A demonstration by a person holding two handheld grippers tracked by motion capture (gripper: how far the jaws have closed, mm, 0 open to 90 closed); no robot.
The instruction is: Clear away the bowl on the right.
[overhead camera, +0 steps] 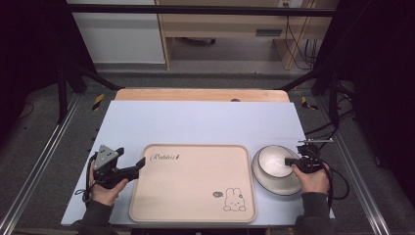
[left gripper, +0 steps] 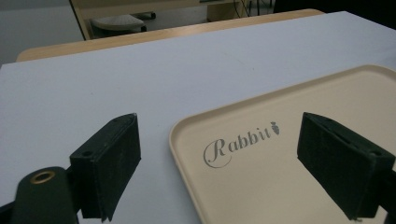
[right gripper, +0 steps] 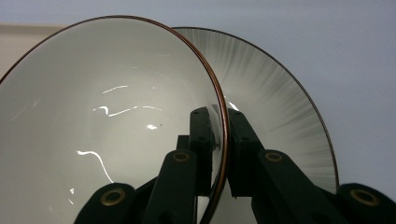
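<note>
A white bowl [overhead camera: 270, 160] with a thin brown rim sits on a grey-streaked plate [overhead camera: 274, 183] at the right of the table. My right gripper [overhead camera: 289, 161] is shut on the bowl's rim [right gripper: 223, 126]: one jaw lies inside the bowl, the other outside, above the plate [right gripper: 285, 107]. A beige tray [overhead camera: 193, 182] printed with "Rabbit" and a small rabbit drawing lies in the middle. My left gripper [overhead camera: 139, 164] stands open at the tray's near left corner, its jaws astride the tray edge [left gripper: 175, 140] without touching it.
A pale blue mat [overhead camera: 195, 122] covers the wooden table [overhead camera: 200, 94]. Black frame rails run along both sides, and cables trail on the floor at the right. Behind the table stand a white cabinet and a wooden desk.
</note>
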